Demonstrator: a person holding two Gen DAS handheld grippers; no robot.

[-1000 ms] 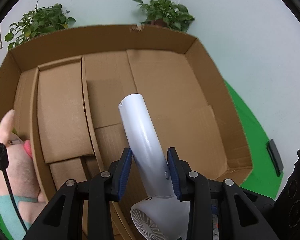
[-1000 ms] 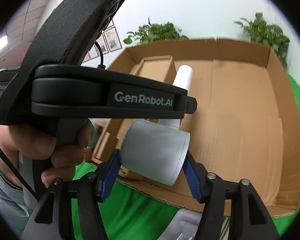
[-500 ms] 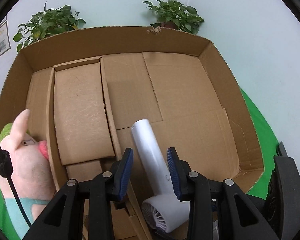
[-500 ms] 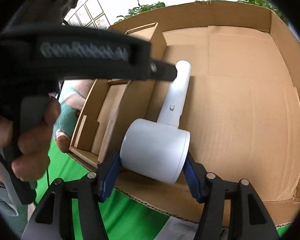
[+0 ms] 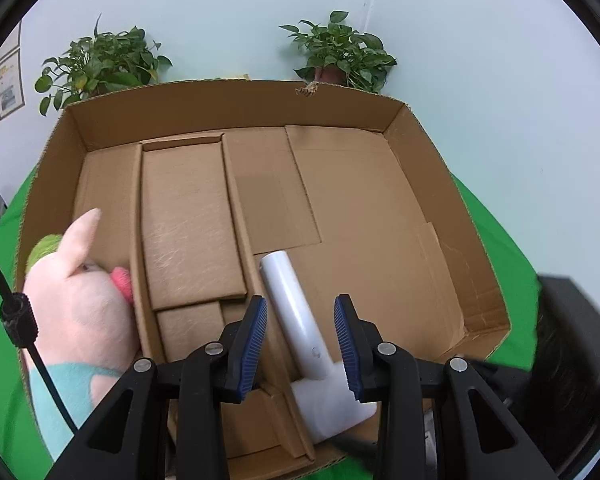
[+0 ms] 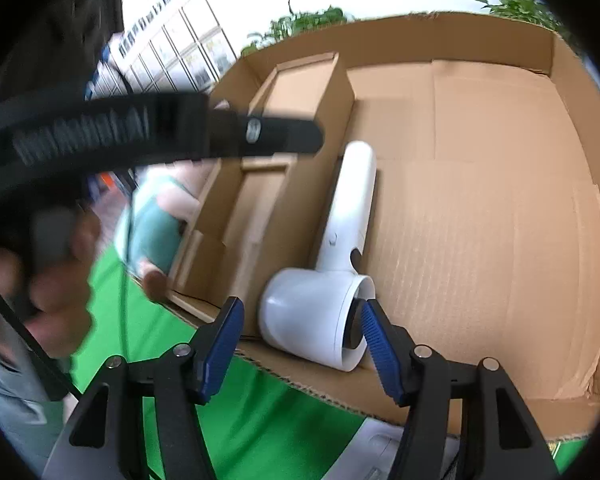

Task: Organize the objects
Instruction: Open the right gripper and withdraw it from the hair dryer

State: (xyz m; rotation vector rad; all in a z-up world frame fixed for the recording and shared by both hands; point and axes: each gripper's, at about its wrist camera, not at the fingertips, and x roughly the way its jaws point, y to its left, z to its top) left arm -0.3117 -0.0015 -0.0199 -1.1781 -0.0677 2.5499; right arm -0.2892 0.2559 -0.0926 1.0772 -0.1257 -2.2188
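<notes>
Although the hair dryer (image 5: pixel 300 320) lies inside the cardboard box (image 5: pixel 440 148) beside its divider (image 5: pixel 236 216), the left gripper (image 5: pixel 301 344) straddles the handle unclenched; lifting carelessly could snag it; from the right wrist, the right gripper (image 6: pixel 300 344), angled down over the box's near edge, flanks the barrel, one pad touching, released.

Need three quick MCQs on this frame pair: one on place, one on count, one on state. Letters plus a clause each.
1. Where does the white plastic hair dryer lie?
A. on the green cloth
B. inside the open brown cardboard box
C. on the plush

2. How many potted green plants stand behind the box?
A. one
B. two
C. four

3. How do the left gripper jaws stand?
A. apart, clear of the dryer handle
B. clamped on the handle
C. clamped on cardboard

Key: B, it rests on the box floor beside the divider; B, two show above the back wall; A, a gap shows on each side of the handle.
</notes>
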